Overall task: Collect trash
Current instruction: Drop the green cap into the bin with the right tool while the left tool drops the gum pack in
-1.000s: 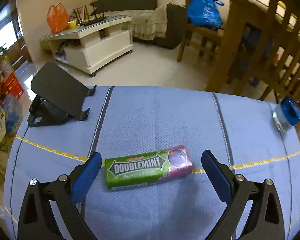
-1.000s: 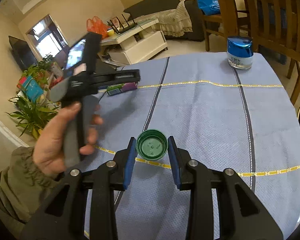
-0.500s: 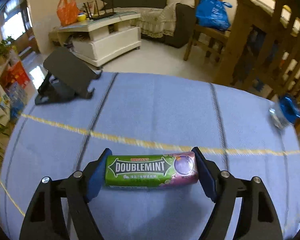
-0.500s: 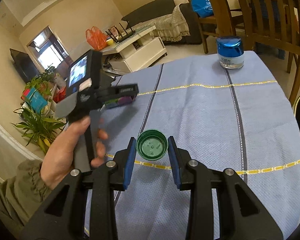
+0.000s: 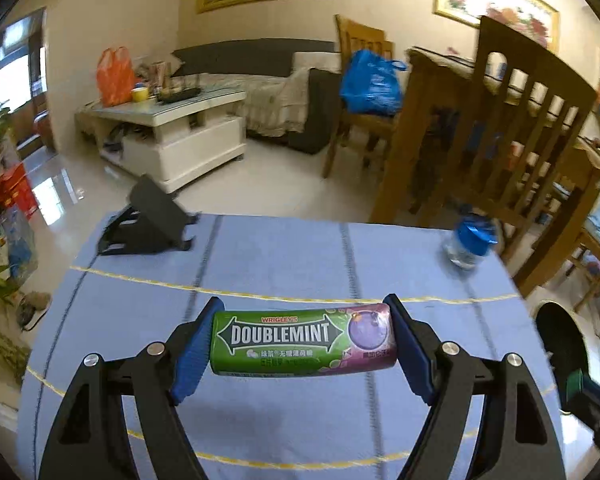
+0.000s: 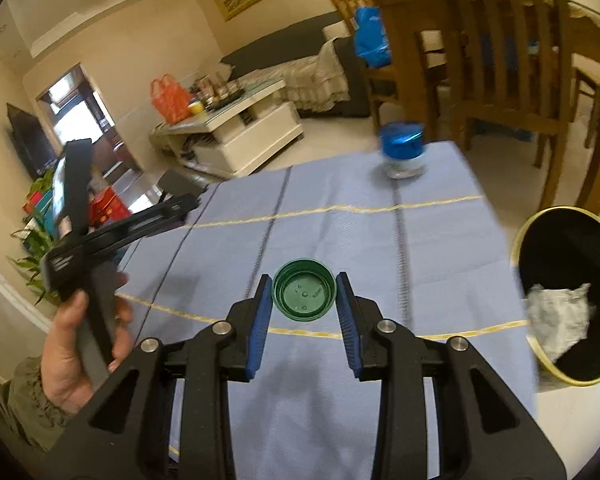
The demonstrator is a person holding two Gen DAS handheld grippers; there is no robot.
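Trash of two kinds is already in the grip, one piece per hand. The left tongs (image 5: 303, 340) clamp a green and purple Doublemint gum pack, a long rounded cardboard-and-foil packet (image 5: 302, 339), by its two short ends, so it lies crosswise between the blue pads, lifted clear of the blue woven cloth on the worktop (image 5: 280, 256). The pack looks light and fairly stiff along its length, but its glossy wrapper is likely slippery and the ends are small faces; held end to end it could pop out if the squeeze eases or buckle in the middle if the squeeze is too hard. A hold across the flat broad sides would probably be surer, though the present one looks square and steady.

The right tongs (image 6: 304, 312) are closed on a small round dark green plastic bottle cap (image 6: 304, 295), open side up, pinched across its rim above the cloth. It is very light and rigid, with a thin wall; the ribbed outside should give the pads some bite, yet a round rim between flat pads can roll or squirt sideways, so an even, moderate pinch across the full width suits it.

A round black bin with a gold rim (image 6: 529, 240) stands just off the worktop's right edge, with crumpled white paper (image 6: 558, 316) inside; both pieces seem bound there. A blue-lidded clear jar (image 6: 402, 150) and a black folding stand (image 5: 148, 220) sit at the far side, well apart.
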